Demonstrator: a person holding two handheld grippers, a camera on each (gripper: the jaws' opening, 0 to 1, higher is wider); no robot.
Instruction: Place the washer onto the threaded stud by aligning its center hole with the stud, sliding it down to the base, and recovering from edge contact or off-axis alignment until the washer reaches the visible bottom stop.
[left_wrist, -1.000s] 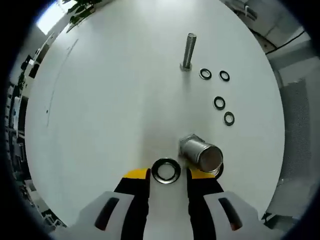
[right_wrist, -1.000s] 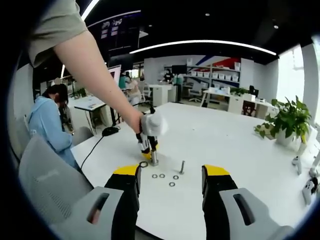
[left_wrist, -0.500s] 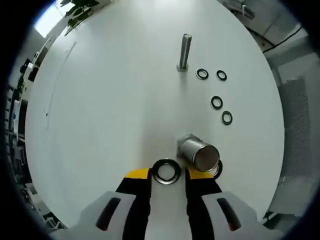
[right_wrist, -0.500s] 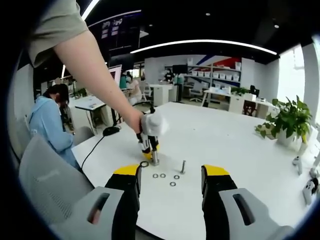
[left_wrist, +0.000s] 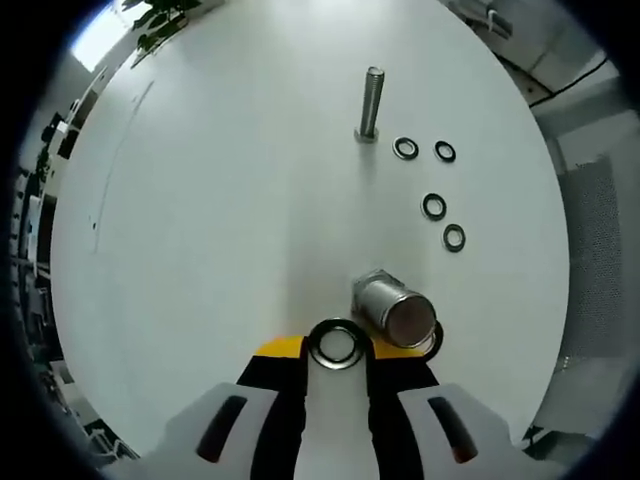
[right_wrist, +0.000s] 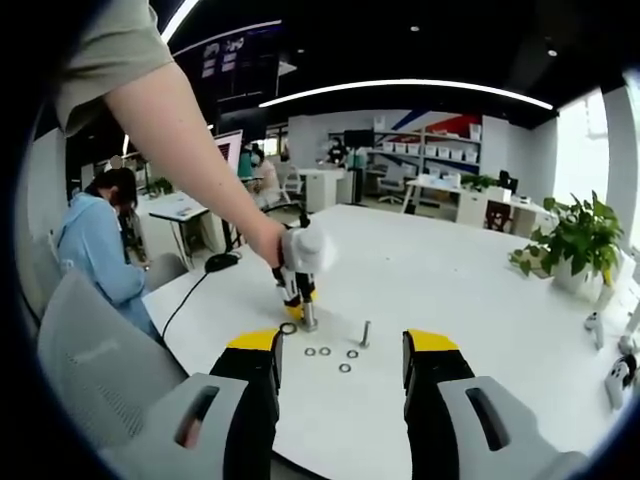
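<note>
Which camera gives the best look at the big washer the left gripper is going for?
The left gripper view. There the large washer lies flat on the white table between the left gripper jaws, beside the thick stud, its hole plain. The right gripper view shows it as a tiny ring under the far gripper.

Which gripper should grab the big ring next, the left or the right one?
Left. The left gripper already has its jaws either side of the big washer; the right gripper hangs open, farther back.

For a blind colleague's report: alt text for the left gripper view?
The left claw straddles a large dark metal washer on a white table, beside a thick steel stud. Farther off stand a thin threaded bolt and four small washers.
</note>
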